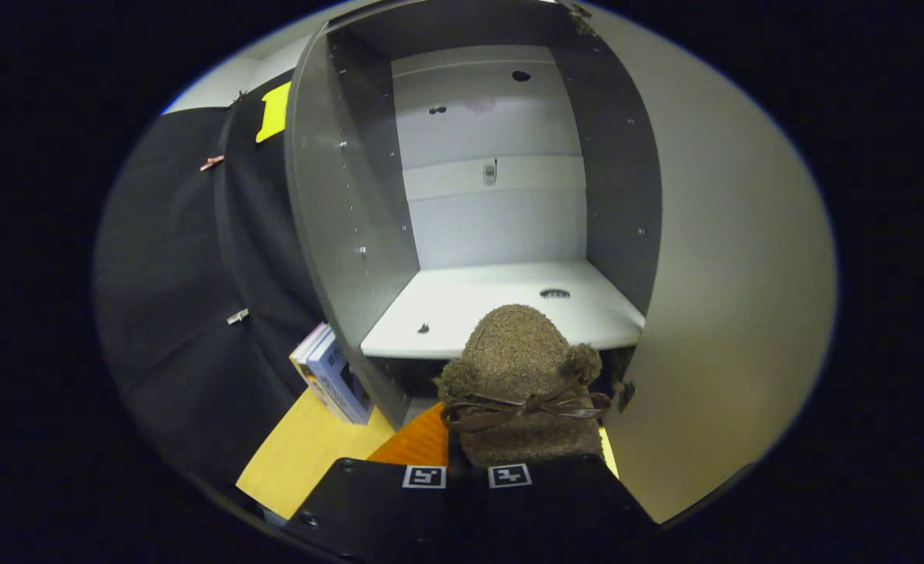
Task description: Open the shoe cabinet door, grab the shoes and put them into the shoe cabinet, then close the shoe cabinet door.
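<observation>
Gripper [466, 470] closed on heel of brown suede shoe [521, 376], toe aimed at pale shelf [470, 309] of open shoe cabinet [337, 219], door [728, 274] swung right, presumably for direct placement inside.

The gripper [466, 470] points forward and level, its two fingers drawn close together with only a narrow gap, side by side at the near end. Both fingers press on the heel of a fuzzy brown slipper [521, 376], which sticks out ahead of them. Each finger carries a square marker tag.
</observation>
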Demonstrator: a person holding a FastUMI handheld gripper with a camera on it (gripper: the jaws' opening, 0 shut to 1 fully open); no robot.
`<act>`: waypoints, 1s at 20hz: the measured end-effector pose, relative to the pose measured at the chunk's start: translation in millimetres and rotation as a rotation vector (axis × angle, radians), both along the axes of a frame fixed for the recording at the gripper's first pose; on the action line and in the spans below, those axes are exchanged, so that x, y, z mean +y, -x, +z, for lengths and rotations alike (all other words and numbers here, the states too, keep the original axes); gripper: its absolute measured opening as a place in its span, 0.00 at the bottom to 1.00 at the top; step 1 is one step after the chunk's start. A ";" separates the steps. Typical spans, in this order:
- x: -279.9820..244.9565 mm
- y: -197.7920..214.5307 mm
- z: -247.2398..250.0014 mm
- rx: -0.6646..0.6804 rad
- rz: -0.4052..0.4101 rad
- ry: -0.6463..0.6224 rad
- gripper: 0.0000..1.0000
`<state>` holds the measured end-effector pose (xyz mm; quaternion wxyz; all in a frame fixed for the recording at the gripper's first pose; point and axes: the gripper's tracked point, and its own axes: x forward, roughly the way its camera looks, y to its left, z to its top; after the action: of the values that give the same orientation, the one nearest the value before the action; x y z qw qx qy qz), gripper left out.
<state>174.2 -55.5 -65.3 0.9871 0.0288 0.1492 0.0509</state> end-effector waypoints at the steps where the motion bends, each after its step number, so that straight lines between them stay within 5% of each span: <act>1: -0.1 -17.6 12.0 -0.010 -0.009 0.009 0.05; 8: -3.0 -133.2 47.0 -0.022 -0.056 0.034 0.05; 20: -18.0 -270.5 6.5 0.106 -0.155 -0.061 0.05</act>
<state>444.6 -73.5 -58.8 0.9775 0.0728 0.1967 -0.0225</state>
